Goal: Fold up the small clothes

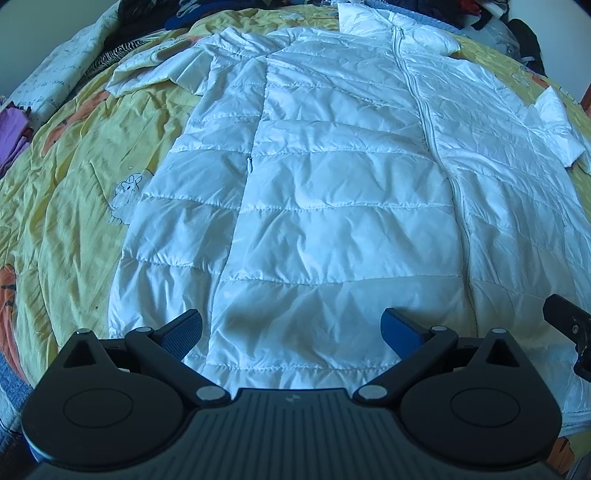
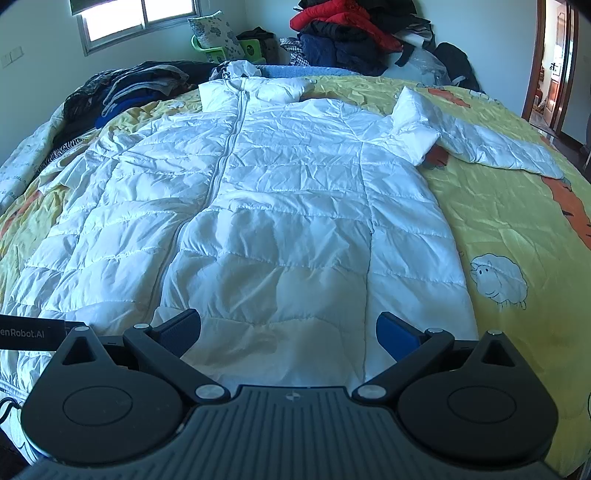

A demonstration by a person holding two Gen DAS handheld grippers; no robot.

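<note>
Lying flat, zipped and front-up on a yellow cartoon-print bedspread (image 2: 498, 206), the white quilted puffer jacket (image 2: 280, 206) has its hem nearest both cameras and sleeves angled outward. The left gripper (image 1: 291, 328) hovers over the hem with jaws spread, pinching nothing. The right gripper (image 2: 288, 330) is likewise spread above the hem. Piled dark and red clothes (image 2: 347, 33) sit beyond the collar.

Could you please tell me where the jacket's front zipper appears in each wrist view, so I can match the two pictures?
Left wrist view: the zipper runs right of centre, from the collar at the top down toward the lower right.
Right wrist view: the zipper runs left of centre, from the collar down toward the lower left.
Shared landmark: the white jacket's collar.
</note>
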